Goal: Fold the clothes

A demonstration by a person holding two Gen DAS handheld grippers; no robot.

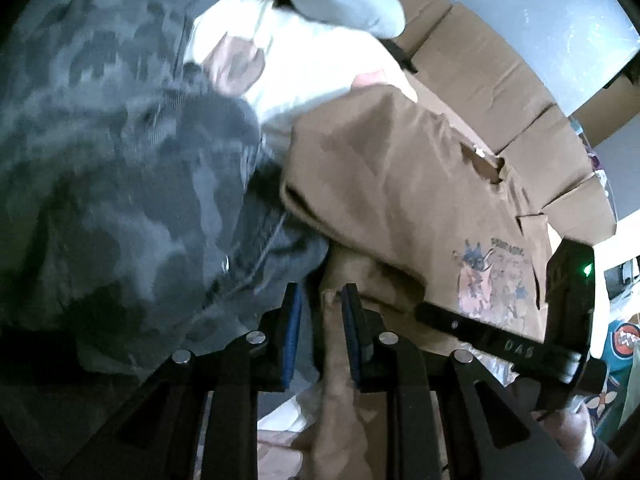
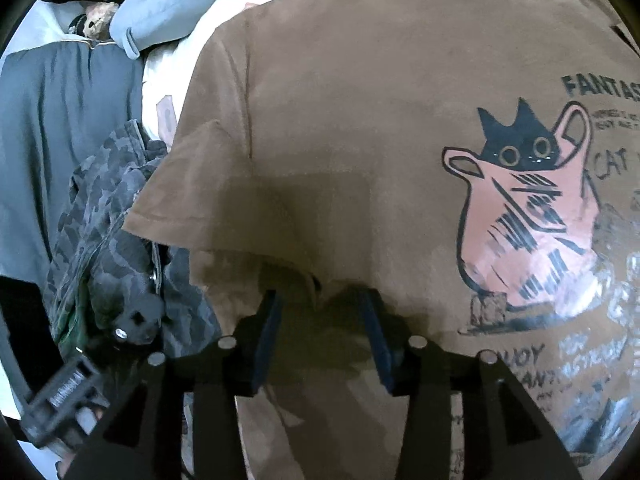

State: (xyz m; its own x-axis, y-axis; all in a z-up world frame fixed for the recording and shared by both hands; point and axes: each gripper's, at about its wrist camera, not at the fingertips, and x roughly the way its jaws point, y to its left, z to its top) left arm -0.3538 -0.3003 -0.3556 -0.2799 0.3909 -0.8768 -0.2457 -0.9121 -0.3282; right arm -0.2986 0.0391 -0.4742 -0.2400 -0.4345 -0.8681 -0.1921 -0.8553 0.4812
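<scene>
Brown T-shirt [image 2: 360, 100]: print up on cardboard [image 1: 500, 80], mostly spread, no body fold visible. Left gripper [image 1: 322, 304], jaws narrow, holds a bunched fold. Right gripper [image 2: 322, 328], jaws parted, holding nothing.

Flattened cardboard boxes [image 1: 480, 60] lie beneath a grey wall [image 1: 540, 4].
</scene>
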